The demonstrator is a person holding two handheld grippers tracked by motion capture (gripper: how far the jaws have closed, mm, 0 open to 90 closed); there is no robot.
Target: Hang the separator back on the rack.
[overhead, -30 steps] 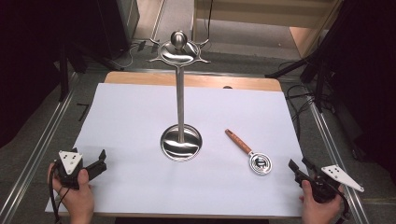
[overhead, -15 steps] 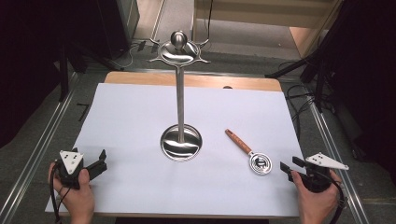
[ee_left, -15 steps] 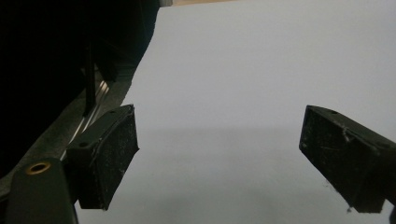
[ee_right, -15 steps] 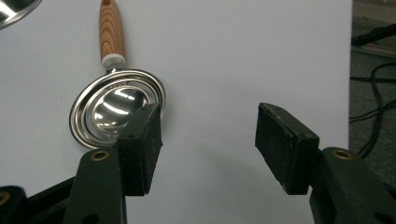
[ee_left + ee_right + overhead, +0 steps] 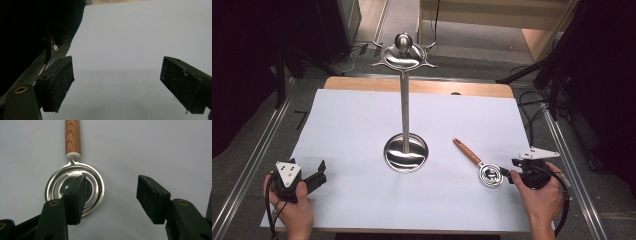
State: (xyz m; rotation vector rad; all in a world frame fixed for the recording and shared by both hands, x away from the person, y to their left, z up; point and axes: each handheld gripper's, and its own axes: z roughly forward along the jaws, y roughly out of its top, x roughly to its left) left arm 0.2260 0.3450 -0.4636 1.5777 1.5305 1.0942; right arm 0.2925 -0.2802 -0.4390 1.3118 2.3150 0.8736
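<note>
The left claw [image 5: 314, 176] sits well to the left of the stand [image 5: 405, 152], low over the white sheet [image 5: 362, 120] near the table's [image 5: 422, 87] front edge, held in the person's left hand [image 5: 292, 205]. In the left gripper view its jaws gape wide with only bare sheet between them [image 5: 117, 85].

The stand rises in the middle: a round shiny base on the sheet, a thin upright pole, and a dish with a ball knob on top.

Just right of the stand's base lies the ladle [image 5: 479, 165], a small steel cup on a wooden handle. The handle end points back toward the stand and the cup lies nearer the table's front right.

Right of the stand again, beyond the cup, the right claw [image 5: 507, 176] is in the person's right hand [image 5: 539, 197], its tips at the cup's rim. In the right gripper view [image 5: 110, 197] the jaws stand partly open; one hangs over the ladle's cup [image 5: 75, 187], the other over bare sheet beside it. They grip nothing, and I cannot tell whether the near jaw touches the cup
</note>
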